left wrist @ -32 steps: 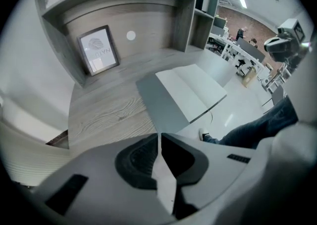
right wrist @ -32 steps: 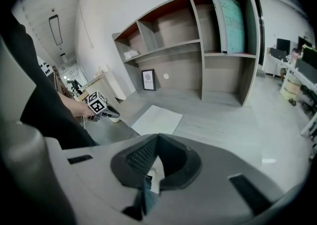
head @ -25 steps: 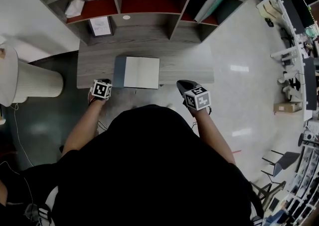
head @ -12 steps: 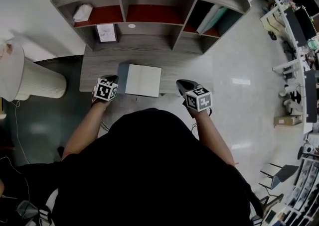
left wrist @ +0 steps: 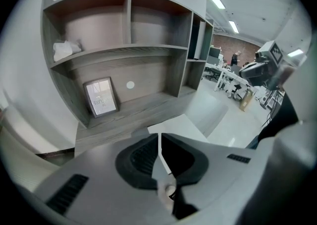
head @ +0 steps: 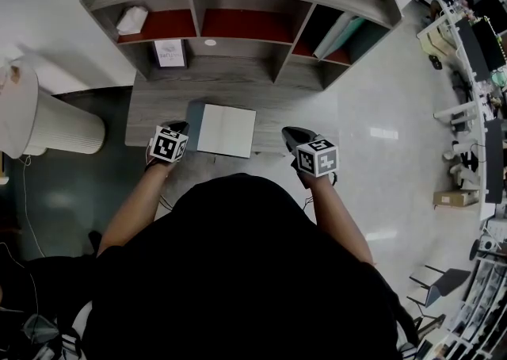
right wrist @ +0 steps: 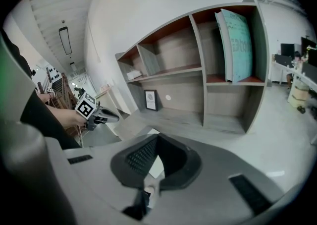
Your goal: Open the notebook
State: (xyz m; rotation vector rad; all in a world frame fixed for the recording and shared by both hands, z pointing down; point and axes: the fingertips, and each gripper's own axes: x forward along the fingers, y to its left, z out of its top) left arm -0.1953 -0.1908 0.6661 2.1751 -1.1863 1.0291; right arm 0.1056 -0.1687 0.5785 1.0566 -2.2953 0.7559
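Note:
The notebook [head: 227, 130] lies flat on the grey desk [head: 154, 105], showing a white face with a darker grey strip along its left side. My left gripper [head: 177, 124] hovers just left of that strip, jaws closed together with nothing between them. In the left gripper view the notebook [left wrist: 182, 124] shows just beyond the left gripper [left wrist: 159, 135]. My right gripper [head: 289, 134] hangs off the notebook's right edge near the desk's front, also shut and empty. The right gripper view has the right gripper [right wrist: 157, 137] in front and the left gripper [right wrist: 105, 115] at the far left.
A cubby shelf [head: 238, 1] rises at the back of the desk. It holds a small framed card [head: 167, 53], a white crumpled cloth [head: 131, 19] and teal books [head: 339, 32]. A white ribbed cylinder [head: 59, 124] stands left of the desk.
The left gripper has moved forward from the desk's front edge to the notebook's left side. The right gripper has barely shifted, and the notebook lies as before.

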